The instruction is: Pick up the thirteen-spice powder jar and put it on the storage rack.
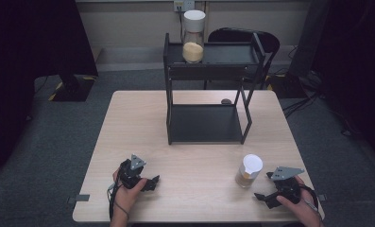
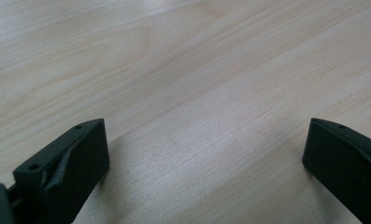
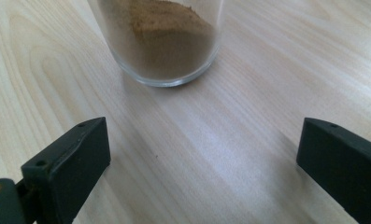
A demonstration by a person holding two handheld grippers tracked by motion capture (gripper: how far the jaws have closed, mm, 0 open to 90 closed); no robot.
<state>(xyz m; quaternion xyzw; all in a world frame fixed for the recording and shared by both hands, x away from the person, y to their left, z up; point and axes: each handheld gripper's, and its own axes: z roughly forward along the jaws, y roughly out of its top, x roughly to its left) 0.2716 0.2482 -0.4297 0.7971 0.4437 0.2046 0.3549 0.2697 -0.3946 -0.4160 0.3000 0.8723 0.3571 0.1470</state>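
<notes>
Jar (image 3: 162,42) upright, ungripped | right gripper (image 3: 204,154) near, low, jaws apart | left gripper (image 2: 206,154) released

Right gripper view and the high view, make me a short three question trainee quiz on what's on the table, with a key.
1. True or false: the right gripper is clamped on the clear glass jar of brown powder.
2. Multiple choice: where does the white-lidded glass jar of yellow powder stand? A) on the light wooden table; B) on the top shelf of the black metal two-tier rack; C) on the rack's bottom shelf.
3. Fill in: the jaws of the left gripper stand ____ over bare wood.

Key:
1. False: the jaws stand wide, with the jar ahead of them and apart.
2. B.
3. Open.
</notes>
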